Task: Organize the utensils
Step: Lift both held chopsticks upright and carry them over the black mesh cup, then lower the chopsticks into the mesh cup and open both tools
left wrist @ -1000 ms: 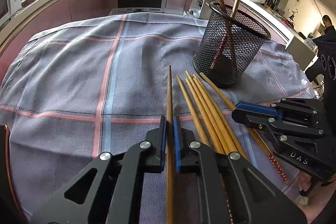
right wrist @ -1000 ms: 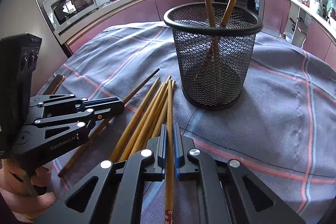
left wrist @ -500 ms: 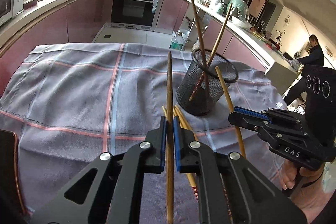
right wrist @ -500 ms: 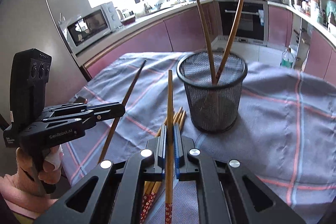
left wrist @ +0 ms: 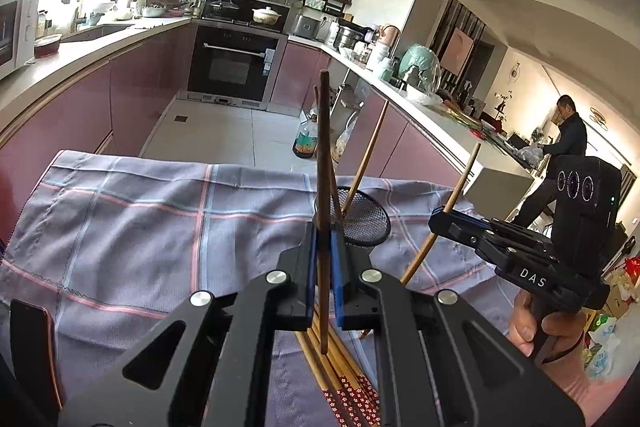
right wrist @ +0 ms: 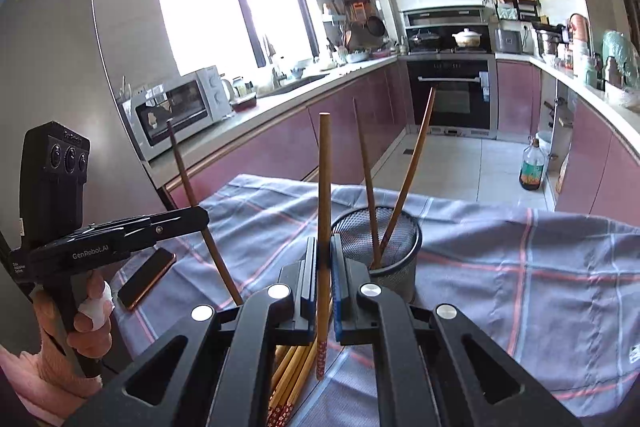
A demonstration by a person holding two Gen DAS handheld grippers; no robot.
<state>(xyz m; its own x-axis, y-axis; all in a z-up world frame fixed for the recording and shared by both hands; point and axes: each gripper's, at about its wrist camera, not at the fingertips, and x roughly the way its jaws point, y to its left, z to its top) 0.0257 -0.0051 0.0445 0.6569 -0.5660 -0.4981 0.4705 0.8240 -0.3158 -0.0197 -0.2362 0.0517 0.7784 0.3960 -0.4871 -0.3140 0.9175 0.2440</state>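
A black mesh cup (right wrist: 394, 253) stands on a checked cloth (right wrist: 520, 259) and holds two chopsticks (right wrist: 366, 179). It also shows in the left wrist view (left wrist: 366, 223). My left gripper (left wrist: 323, 259) is shut on a dark chopstick (left wrist: 323, 147), held nearly upright above the cloth. My right gripper (right wrist: 323, 267) is shut on a wooden chopstick (right wrist: 324, 187), also nearly upright, near the cup. Several more chopsticks (left wrist: 344, 383) lie on the cloth below both grippers. Each gripper shows in the other's view: the left (right wrist: 192, 217), the right (left wrist: 444, 221).
A dark phone (right wrist: 146, 277) lies on the cloth at the left. Kitchen counters, an oven (right wrist: 452, 99) and a microwave (right wrist: 176, 107) stand behind. A bottle (right wrist: 532, 163) stands on the floor. A person (left wrist: 560, 147) stands far right.
Both grippers have lifted their chopsticks off the cloth and risen well above it, tilting them upright. The cup now looks smaller and lower in both views.
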